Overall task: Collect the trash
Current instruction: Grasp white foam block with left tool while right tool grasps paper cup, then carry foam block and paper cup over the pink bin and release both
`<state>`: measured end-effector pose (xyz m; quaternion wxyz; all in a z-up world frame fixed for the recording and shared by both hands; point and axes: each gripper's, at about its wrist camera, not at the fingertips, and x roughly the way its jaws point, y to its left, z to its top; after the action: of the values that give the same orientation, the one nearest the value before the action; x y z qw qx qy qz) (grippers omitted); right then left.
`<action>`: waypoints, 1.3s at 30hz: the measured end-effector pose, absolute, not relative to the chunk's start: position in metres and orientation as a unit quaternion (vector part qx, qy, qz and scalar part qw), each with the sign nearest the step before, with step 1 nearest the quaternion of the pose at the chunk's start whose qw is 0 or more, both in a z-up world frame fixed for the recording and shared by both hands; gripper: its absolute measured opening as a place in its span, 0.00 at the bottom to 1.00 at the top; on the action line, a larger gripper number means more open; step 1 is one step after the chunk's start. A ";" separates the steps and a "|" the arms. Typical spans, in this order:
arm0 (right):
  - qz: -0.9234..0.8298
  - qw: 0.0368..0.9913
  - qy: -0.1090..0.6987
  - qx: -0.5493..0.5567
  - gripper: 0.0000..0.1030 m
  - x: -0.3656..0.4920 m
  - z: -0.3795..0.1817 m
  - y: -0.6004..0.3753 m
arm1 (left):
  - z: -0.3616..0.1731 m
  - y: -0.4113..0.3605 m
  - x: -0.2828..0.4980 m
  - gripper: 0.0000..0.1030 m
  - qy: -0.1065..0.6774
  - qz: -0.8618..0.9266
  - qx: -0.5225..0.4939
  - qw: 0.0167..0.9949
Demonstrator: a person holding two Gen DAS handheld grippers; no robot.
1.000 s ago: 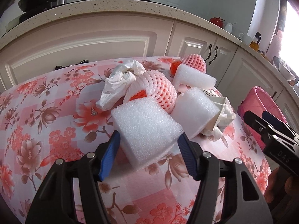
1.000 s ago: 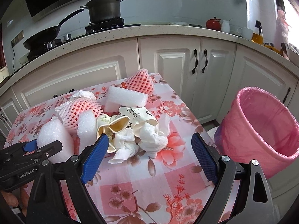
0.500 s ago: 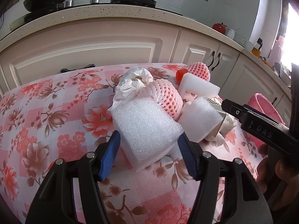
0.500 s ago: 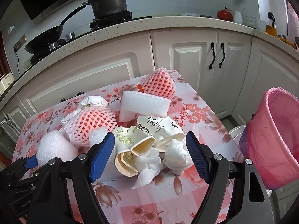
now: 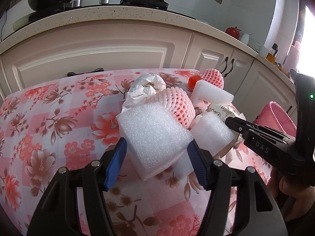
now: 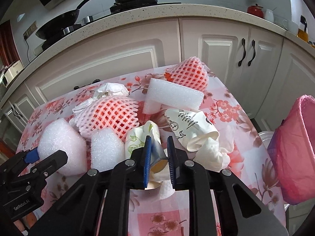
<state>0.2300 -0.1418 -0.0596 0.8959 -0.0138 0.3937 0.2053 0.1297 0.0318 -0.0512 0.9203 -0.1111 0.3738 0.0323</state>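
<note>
Left claw (image 5: 155, 157) grips foam block (image 5: 153, 135); right claw (image 6: 159, 153) pinches paper cup (image 6: 145, 139)

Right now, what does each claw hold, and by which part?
The left claw holds a white foam block by its two sides. The right claw pinches a crushed paper cup at its flattened open end.

Both tools are black plastic frames with ribbed blue pads inside the fingers and round silver screws at the pivots. The left gripper (image 5: 156, 157) bears white "GenRobot.AI" lettering on its side. The right gripper (image 6: 159, 153) is marked "DAS" and shows a small green light.
</note>
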 end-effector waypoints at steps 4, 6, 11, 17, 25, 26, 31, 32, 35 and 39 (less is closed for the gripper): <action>0.202 0.902 0.382 -0.006 0.14 0.222 -0.051 -0.149 | -0.047 0.032 0.127 0.59 0.368 0.033 -0.111 0.923; 0.202 0.904 0.376 -0.002 0.14 0.219 -0.044 -0.153 | -0.044 0.032 0.126 0.59 0.364 0.033 -0.110 0.924; 0.200 0.913 0.356 0.009 0.14 0.209 -0.024 -0.164 | -0.035 0.030 0.124 0.59 0.354 0.033 -0.109 0.928; 0.183 0.926 0.330 0.011 0.14 0.199 -0.002 -0.174 | -0.023 0.027 0.122 0.59 0.342 0.031 -0.105 0.933; 0.154 0.938 0.311 0.012 0.14 0.195 0.012 -0.194 | -0.004 0.022 0.124 0.59 0.323 0.030 -0.099 0.941; 0.152 0.938 0.311 0.014 0.14 0.195 0.012 -0.198 | -0.002 0.021 0.125 0.59 0.321 0.029 -0.098 0.942; 0.134 0.944 0.303 0.011 0.14 0.194 0.017 -0.210 | 0.009 0.009 0.132 0.59 0.309 0.018 -0.093 0.946; 0.130 0.945 0.300 0.010 0.14 0.194 0.018 -0.213 | 0.011 0.006 0.134 0.59 0.308 0.015 -0.091 0.947; 0.121 0.948 0.295 0.008 0.14 0.193 0.021 -0.223 | 0.017 -0.002 0.139 0.59 0.304 0.006 -0.089 0.949; 0.107 0.951 0.291 0.012 0.14 0.193 0.024 -0.239 | 0.025 -0.017 0.147 0.59 0.297 -0.009 -0.083 0.951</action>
<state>0.1934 -0.2386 0.0241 0.9508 0.0121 0.2907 0.1066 0.1472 -0.0172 0.0250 0.9511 -0.0828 0.2974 -0.0089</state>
